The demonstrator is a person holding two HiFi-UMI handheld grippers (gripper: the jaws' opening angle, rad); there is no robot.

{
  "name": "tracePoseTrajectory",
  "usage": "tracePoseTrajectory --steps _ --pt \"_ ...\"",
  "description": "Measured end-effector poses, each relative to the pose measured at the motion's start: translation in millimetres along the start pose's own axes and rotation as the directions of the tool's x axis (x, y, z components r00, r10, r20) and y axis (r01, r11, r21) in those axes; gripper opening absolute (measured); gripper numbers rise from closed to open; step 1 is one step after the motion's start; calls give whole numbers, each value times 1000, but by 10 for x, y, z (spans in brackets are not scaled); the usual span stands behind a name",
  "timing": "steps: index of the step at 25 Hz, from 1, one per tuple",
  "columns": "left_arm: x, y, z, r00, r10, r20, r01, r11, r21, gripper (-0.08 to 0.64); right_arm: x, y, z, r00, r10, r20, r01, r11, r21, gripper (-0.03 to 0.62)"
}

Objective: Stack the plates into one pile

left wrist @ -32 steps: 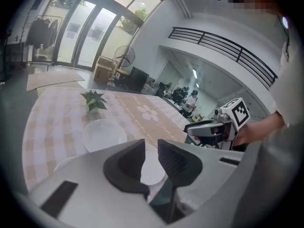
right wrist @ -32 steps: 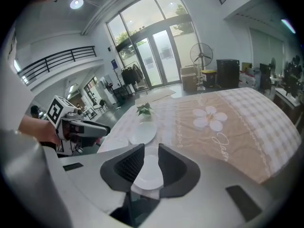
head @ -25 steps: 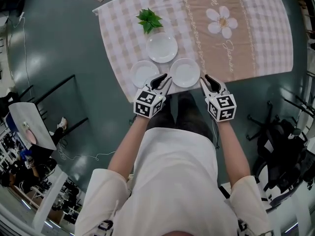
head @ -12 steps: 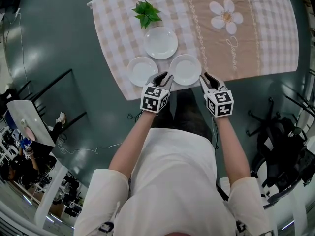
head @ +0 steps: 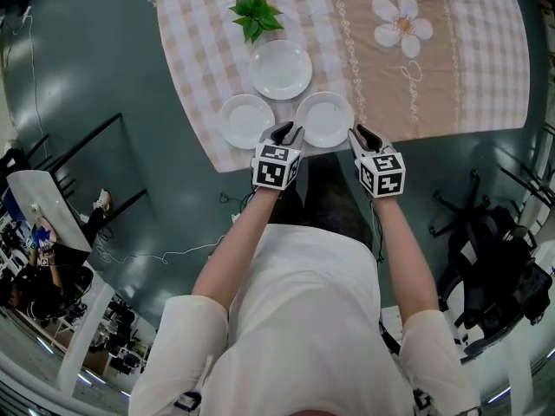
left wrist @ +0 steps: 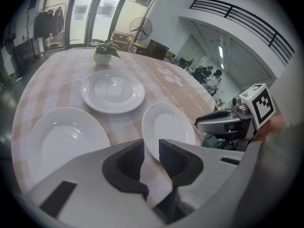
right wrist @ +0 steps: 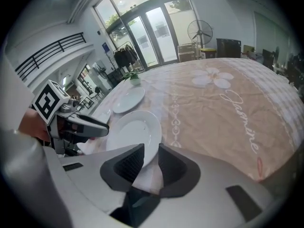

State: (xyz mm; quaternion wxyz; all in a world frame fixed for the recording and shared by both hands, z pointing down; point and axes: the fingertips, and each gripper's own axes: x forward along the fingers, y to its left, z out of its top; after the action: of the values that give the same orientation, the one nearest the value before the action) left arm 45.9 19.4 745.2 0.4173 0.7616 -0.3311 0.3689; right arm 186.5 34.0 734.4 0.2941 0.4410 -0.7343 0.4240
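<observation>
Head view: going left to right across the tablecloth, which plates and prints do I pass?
near-left plate → far plate → near-right plate → flower print. The plant sits above the first two plates and overlaps both sideways, so it is left out.

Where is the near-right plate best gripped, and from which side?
Near-right plate: pinch its upturned rim at the side nearest the table edge, coming in low from the person's side. It lies flat on the tablecloth, so only that thin lip offers a hold.
</observation>
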Motion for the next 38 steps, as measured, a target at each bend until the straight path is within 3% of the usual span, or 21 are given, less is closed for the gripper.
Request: tracePoseTrajectory --steps 10,20,25,38 --pt "105 23 -43 1000 12 11 -12 999 -40 104 135 -31 -33 1000 23 -19 -22 999 43 112" --pt "148 -4 -56 998 26 57 -21 995 -95 106 188 -83 -20 999 9 52 -21 971 237 102" --pt "128 12 -55 997 34 64 -25 990 -140 86 170 -89 4 999 -19 33 11 976 219 80" --pt "-230 192 -42 992 59 109 -38 982 -186 78 145 263 160 999 14 36 -20 985 173 75"
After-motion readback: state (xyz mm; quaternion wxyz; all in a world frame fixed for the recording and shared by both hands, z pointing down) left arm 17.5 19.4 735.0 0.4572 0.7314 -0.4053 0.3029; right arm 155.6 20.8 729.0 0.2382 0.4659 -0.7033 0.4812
